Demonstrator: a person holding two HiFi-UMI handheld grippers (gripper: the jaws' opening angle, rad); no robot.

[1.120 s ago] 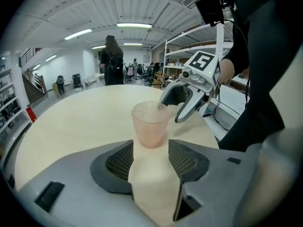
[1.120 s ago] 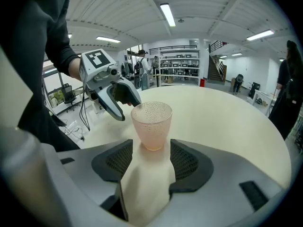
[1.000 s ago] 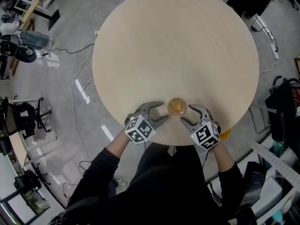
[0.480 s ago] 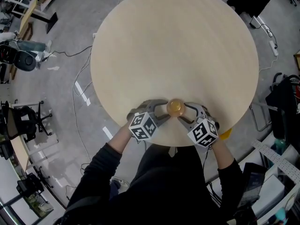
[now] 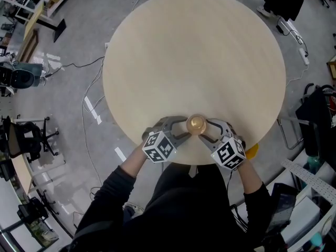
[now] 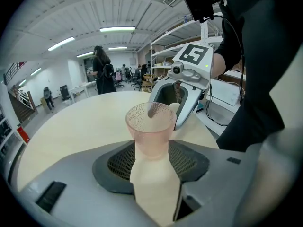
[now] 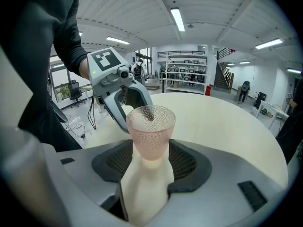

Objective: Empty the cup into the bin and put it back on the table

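both grippers have edged in on the cup (image 5: 197,124); left gripper (image 5: 184,129) and right gripper (image 5: 207,130) straddle it, jaws spread. it looks light, thin plastic: we'd pinch its lower wall gently.

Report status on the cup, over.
Left gripper open, right gripper open, one each side of the cup. Cup upright on the table, near its edge, not lifted. Nothing in the way; bin not in view.

Black sleeves (image 5: 116,185), grey tongs (image 5: 182,129) (image 5: 207,131)
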